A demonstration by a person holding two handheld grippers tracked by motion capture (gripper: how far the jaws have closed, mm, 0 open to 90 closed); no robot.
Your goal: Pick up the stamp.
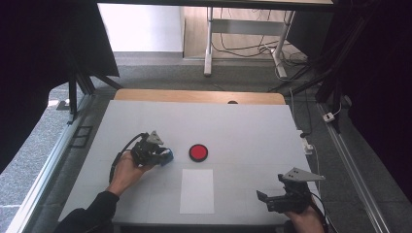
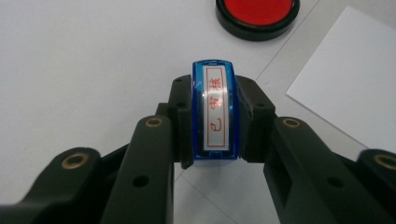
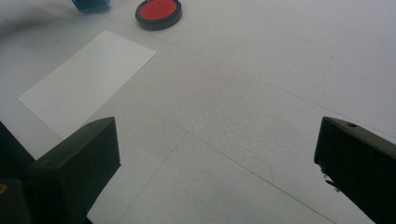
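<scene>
High view: the left gripper [image 1: 163, 156] sits left of the worktop's [image 1: 243, 126] centre, its jaws pinching a blue stamp [image 1: 167, 156]. Just beside it to the right lies a red ink pad [image 1: 198, 152] in a black rim. A white sheet of paper [image 1: 197, 191] lies between the pad and the near edge. The right gripper [image 1: 265, 199] rests near the near right corner, jaws spread, nothing between them.

Left gripper view: both black jaws press the stamp's [image 2: 215, 112] blue sides; its label carries red characters in a red frame. The ink pad [image 2: 257, 14] lies beyond, the paper [image 2: 345, 79] to the right.

Right gripper view: jaws wide apart over bare worktop [image 3: 261, 93]. Paper [image 3: 86, 79], ink pad [image 3: 159, 13] and stamp [image 3: 92, 4] lie farther off.
</scene>
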